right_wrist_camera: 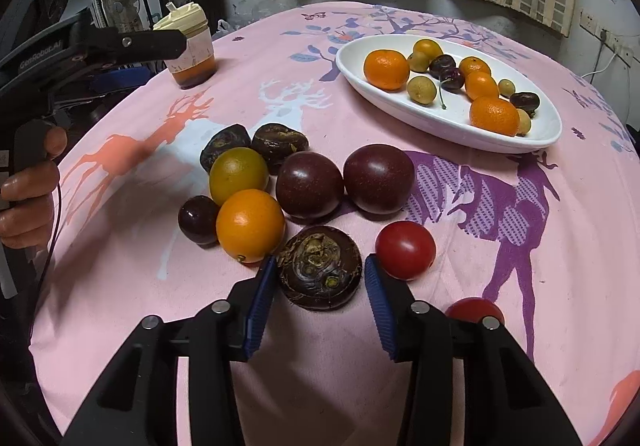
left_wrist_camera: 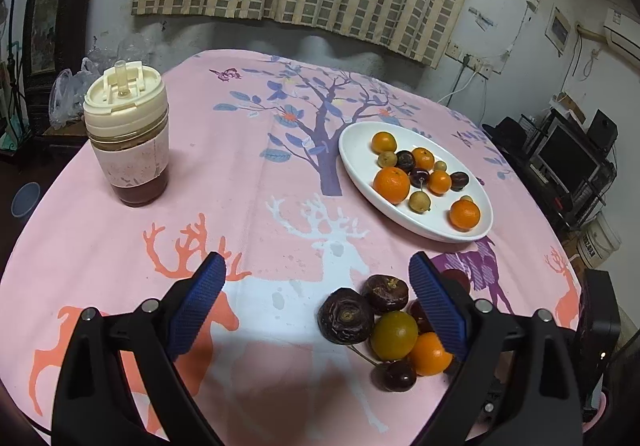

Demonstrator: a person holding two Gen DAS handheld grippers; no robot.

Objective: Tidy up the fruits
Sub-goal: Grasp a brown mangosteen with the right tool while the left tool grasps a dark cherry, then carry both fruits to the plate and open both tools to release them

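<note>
The water chestnut (right_wrist_camera: 320, 273) lies on the pink tablecloth (right_wrist_camera: 328, 374) at the near edge of the loose fruit cluster, between the blue pads of the right gripper (right_wrist_camera: 320, 288); the jaws stand spread, one pad to each side of it, with a sliver of gap showing on both sides, so nothing is pinched yet. Taking that chestnut as the landmark: an orange (right_wrist_camera: 250, 225) sits just beyond its left shoulder, close to the left pad; a cherry tomato (right_wrist_camera: 405, 250) sits just to its right, nearly against the right pad; two dark plums (right_wrist_camera: 344, 181) lie behind it, with a greenish citrus (right_wrist_camera: 239, 174) and two more chestnuts further back left; the white oval plate (right_wrist_camera: 404, 113), already carrying small oranges, cherries and pale round fruit, lies well beyond it to the right.

The step in hand looks like a grasp of this chestnut, bound for the plate; to do it well, close slowly and squarely on its widest part, since the flattened, ridged body could squirt forward if pinched high; keep the pads low but off the cloth; watch that the right pad does not catch the tomato or the left nudge the orange; lift straight up before swinging toward the plate.

The left gripper (left_wrist_camera: 316, 298) hangs wide apart and holds nothing, hovering left of the cluster.
</note>
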